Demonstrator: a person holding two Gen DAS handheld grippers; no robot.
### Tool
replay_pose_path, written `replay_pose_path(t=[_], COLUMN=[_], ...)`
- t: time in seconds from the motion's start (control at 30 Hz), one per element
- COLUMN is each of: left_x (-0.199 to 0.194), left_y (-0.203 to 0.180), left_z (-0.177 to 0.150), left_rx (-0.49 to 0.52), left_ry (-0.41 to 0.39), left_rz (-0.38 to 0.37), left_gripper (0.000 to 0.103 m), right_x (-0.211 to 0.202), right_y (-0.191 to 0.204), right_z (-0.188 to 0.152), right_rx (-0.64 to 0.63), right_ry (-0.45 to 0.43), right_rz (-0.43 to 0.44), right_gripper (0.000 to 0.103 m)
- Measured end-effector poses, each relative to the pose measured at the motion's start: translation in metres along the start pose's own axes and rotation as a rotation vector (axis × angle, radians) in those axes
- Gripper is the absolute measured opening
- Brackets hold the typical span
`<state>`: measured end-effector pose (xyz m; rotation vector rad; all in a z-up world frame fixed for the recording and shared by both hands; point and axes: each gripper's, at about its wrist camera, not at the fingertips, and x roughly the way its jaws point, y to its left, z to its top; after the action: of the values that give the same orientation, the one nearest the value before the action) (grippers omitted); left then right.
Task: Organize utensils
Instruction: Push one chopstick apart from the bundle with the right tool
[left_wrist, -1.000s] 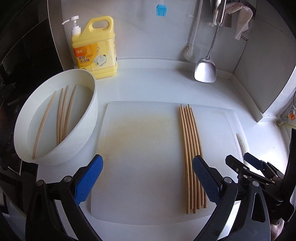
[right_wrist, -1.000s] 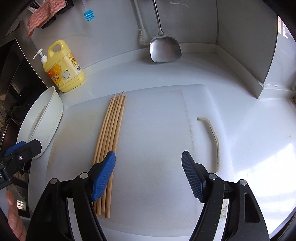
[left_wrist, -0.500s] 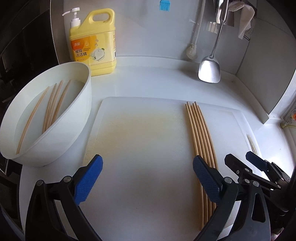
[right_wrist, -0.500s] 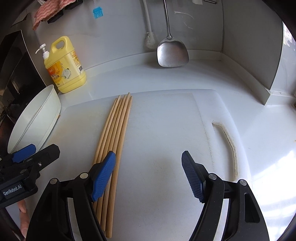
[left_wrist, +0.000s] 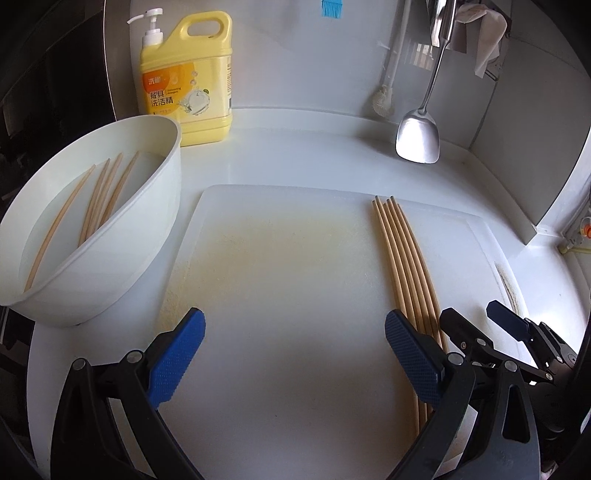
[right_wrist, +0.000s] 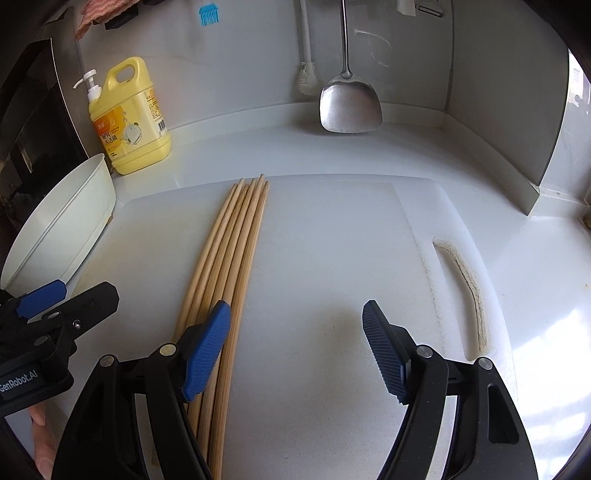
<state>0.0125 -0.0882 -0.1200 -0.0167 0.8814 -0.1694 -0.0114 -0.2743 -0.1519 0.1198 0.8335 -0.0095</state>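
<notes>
Used the white plastic cutting board (left_wrist: 295, 295) as the anchor here. Had a bundle of five light wooden chopsticks (left_wrist: 402, 258) lying side by side along its right half, tips short of the far edge, butt ends running down under the gripper fingers. Left the whole middle and left half of the board bare, plenty of room to move. Kept a round white plastic basin (left_wrist: 122, 258) hard against the board's left edge, tilted, with more wooden chopsticks in the basin (left_wrist: 99, 199). Behind the board's far left corner stood a yellow dish soap jug with a pump (left_wrist: 188, 85); behind the far right corner hung a steel spatula (left_wrist: 419, 140), well apart from the board. Off the right edge: open white counter (right_wrist: 535, 277), then a raised wall corner.

Left gripper (left_wrist: 295, 354) hung over the near middle, jaws spread wide, nothing between them. Right gripper (right_wrist: 295, 347) same deal, spread wide and empty, left pad just over the bundle's near end; couldn't tell if touching.
</notes>
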Motion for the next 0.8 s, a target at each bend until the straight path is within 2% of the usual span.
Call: replay_pose_path(t=[0.3, 0.53, 0.8], left_x=[0.003, 0.006, 0.013], left_y=[-0.002, -0.007, -0.016], left_z=[0.001, 0.001, 0.000], left_rx=[-0.006, 0.001, 0.014], left_ry=[0.003, 0.010, 0.017], left_rz=[-0.007, -0.018, -0.029], left_gripper=[0.096, 0.096, 0.096], right_x=[-0.001, -0.004, 0.000], right_y=[0.004, -0.008, -0.004], right_z=[0.000, -0.001, 0.000], right_rx=[-0.056, -0.058, -0.081], right_ry=[-0.015, -0.031, -0.021], right_rz=[-0.028, -0.067, -0.034], right_gripper=[0.071, 0.071, 0.071])
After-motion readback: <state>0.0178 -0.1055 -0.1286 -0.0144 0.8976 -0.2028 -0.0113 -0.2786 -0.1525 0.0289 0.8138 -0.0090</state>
